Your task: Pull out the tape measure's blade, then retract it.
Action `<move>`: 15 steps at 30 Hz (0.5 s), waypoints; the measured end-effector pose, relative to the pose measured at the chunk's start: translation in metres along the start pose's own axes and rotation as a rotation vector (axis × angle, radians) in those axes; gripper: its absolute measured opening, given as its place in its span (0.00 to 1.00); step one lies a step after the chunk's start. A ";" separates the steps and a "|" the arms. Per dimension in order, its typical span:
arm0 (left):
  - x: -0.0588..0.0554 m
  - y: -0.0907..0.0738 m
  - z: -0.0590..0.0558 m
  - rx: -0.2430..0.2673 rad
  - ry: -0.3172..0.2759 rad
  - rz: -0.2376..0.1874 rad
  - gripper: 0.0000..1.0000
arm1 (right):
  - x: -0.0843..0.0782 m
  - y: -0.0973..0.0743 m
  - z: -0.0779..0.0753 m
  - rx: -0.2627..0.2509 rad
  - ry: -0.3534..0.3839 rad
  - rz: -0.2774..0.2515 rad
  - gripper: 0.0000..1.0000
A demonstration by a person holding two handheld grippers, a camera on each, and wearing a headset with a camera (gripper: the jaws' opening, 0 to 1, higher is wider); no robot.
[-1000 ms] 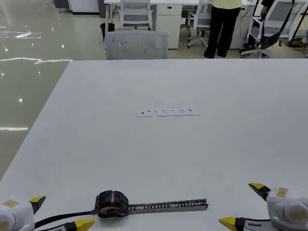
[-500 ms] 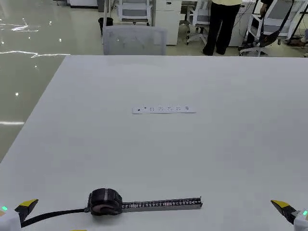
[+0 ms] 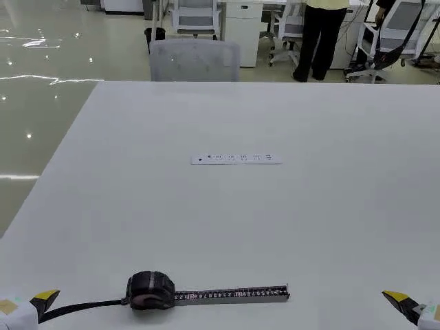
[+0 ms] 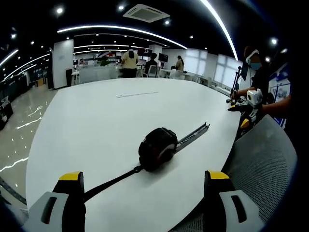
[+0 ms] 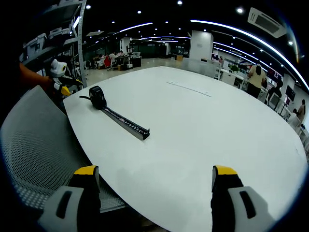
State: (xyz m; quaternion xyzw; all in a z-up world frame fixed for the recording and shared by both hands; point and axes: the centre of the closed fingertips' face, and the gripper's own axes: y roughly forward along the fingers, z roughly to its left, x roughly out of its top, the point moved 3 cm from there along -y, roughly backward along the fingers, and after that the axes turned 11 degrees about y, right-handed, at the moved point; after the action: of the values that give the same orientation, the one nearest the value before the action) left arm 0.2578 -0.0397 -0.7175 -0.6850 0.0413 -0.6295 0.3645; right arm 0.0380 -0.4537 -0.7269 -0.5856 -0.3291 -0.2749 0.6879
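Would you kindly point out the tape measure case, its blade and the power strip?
tape measure case (image 3: 150,289): head view, centre of housing.
blade (image 3: 230,294): head view, mid-length.
power strip (image 3: 236,159): head view, middle.

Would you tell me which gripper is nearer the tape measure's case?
The left gripper, by the strap on the case; the right gripper is much farther off, beyond the blade tip.

White table (image 3: 344,206): tape measure (image 3: 150,290) near front edge, blade (image 3: 234,294) extended flat; power strip (image 3: 236,159) mid-table.
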 end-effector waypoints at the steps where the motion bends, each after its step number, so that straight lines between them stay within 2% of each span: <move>1: -0.001 0.000 0.000 -0.003 -0.004 -0.002 1.00 | 0.001 0.000 -0.001 0.000 -0.002 -0.003 0.98; 5: -0.002 0.000 0.003 -0.002 0.002 -0.004 1.00 | 0.007 -0.001 0.000 -0.006 -0.012 -0.019 0.99; 12: 0.000 0.002 0.008 0.013 0.000 -0.013 1.00 | 0.008 -0.001 0.003 0.004 -0.020 -0.012 0.99; 14: 0.000 0.005 0.008 0.013 -0.002 -0.011 1.00 | 0.014 -0.002 0.006 0.012 -0.035 -0.049 0.98; 15: -0.001 0.006 0.007 0.006 -0.010 -0.009 1.00 | 0.015 -0.002 0.007 0.015 -0.033 -0.049 0.97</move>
State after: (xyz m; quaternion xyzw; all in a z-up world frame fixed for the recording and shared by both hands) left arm 0.2664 -0.0399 -0.7210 -0.6871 0.0346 -0.6279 0.3639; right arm 0.0446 -0.4475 -0.7134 -0.5766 -0.3569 -0.2792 0.6798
